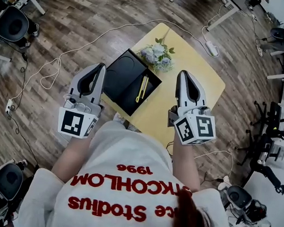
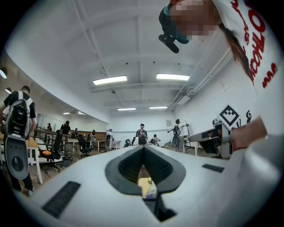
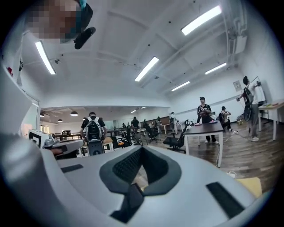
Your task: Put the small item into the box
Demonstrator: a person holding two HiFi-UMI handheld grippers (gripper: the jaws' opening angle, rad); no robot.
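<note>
Yellow is the colour of the small table (image 1: 198, 71), which stands on a brown wood floor (image 1: 90, 15). On the table lies a black box (image 1: 120, 72), open on top. The small item (image 1: 142, 88) is a thin yellow stick. It lies inside the box, in the part toward 3 o'clock. A bunch of pale flowers (image 1: 157, 56) lies at the box's 1 o'clock edge and touches it.

The left gripper (image 1: 102, 66) is at the box's 9 o'clock side, and its tip points to 12 o'clock. Its two jaws are pressed together and pinch nothing. In the left gripper view, a bit of the yellow table and the flowers peek through a little hole between the dark pads.

The right gripper (image 1: 182, 73) is at the box's 3 o'clock side, over the table and apart from the box. Its tip points to 12 o'clock too. Its jaws are also pressed together, with nothing between them.

A white cable (image 1: 89, 39) snakes over the floor from 9 o'clock to a white plug strip (image 1: 212, 47) at the table's 1 o'clock corner. A black chair (image 1: 12, 24) stands at 10 o'clock. At 6 o'clock is the person's white shirt (image 1: 122, 182) with red letters. Both gripper views look out over a big room with desks and people far off.
</note>
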